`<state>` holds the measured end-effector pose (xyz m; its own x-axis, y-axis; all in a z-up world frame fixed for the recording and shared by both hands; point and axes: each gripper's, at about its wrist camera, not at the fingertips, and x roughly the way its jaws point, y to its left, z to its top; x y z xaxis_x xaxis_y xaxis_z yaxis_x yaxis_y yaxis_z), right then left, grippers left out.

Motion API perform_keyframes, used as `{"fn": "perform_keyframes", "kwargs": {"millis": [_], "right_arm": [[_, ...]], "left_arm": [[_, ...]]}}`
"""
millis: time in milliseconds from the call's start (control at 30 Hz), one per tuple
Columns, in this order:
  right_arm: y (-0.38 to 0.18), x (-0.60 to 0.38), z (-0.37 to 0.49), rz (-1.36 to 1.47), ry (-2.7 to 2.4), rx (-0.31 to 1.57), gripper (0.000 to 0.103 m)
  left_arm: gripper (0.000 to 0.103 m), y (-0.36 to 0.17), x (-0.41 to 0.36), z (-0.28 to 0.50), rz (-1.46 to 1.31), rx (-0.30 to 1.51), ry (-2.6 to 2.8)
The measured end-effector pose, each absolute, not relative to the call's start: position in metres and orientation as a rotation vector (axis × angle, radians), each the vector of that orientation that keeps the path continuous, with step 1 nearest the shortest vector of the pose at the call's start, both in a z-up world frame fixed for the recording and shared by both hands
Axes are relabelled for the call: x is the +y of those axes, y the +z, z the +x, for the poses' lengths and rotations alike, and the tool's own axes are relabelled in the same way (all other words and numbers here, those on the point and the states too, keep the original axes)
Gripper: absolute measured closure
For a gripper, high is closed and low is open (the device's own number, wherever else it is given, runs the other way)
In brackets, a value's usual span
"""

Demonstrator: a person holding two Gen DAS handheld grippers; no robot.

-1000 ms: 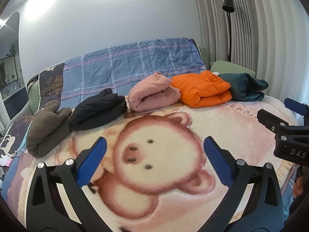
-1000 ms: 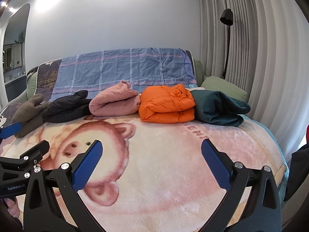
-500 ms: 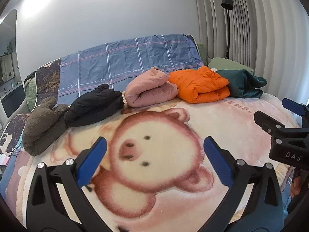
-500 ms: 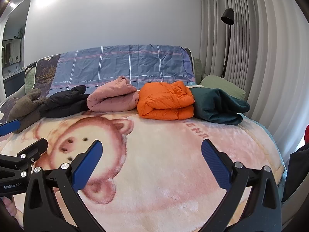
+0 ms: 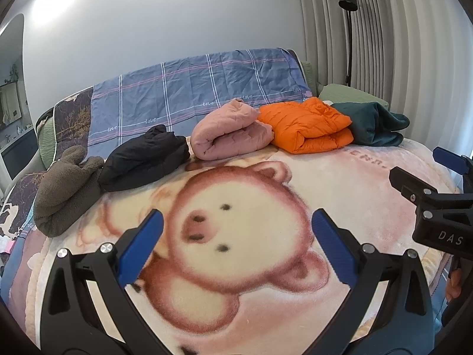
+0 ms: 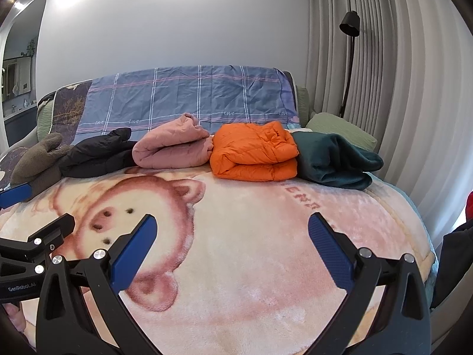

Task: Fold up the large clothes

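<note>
place: home bedroom | signs: bed (image 6: 236, 266) under a bear-print blanket, pillow (image 6: 340, 127), floor lamp (image 6: 348, 29), curtains (image 6: 399, 88), folded clothes (image 6: 254, 153) in a row

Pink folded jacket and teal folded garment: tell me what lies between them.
The orange puffer jacket, folded, sits between the pink jacket and teal garment, touching both; clearest in the right wrist view.

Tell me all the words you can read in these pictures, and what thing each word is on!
"love": repeated in white along the blue plaid sheet.
"DAS": on the right gripper body, cut off at the picture's edge.
"GenRobot.AI": on the left gripper body.
Pink letters on the bear blanket: upside down from here and too fuzzy to read.
</note>
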<state>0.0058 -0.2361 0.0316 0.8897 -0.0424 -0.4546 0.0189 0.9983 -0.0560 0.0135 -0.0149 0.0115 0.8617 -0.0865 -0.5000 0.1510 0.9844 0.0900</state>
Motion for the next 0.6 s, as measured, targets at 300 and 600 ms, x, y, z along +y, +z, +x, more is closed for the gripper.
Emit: {"fn": "perform_keyframes", "kwargs": {"millis": [300, 600], "right_arm": [[0.0302, -0.2368, 0.0059, -0.048, -0.034, 0.479, 0.001], [0.0275, -0.2396, 0.0076, -0.045, -0.041, 0.490, 0.001]], "left_arm": [[0.002, 0.0104, -0.0133, 0.0141, 0.127, 0.519, -0.129], [0.002, 0.0081, -0.0128, 0.0145, 0.132, 0.523, -0.127]]}}
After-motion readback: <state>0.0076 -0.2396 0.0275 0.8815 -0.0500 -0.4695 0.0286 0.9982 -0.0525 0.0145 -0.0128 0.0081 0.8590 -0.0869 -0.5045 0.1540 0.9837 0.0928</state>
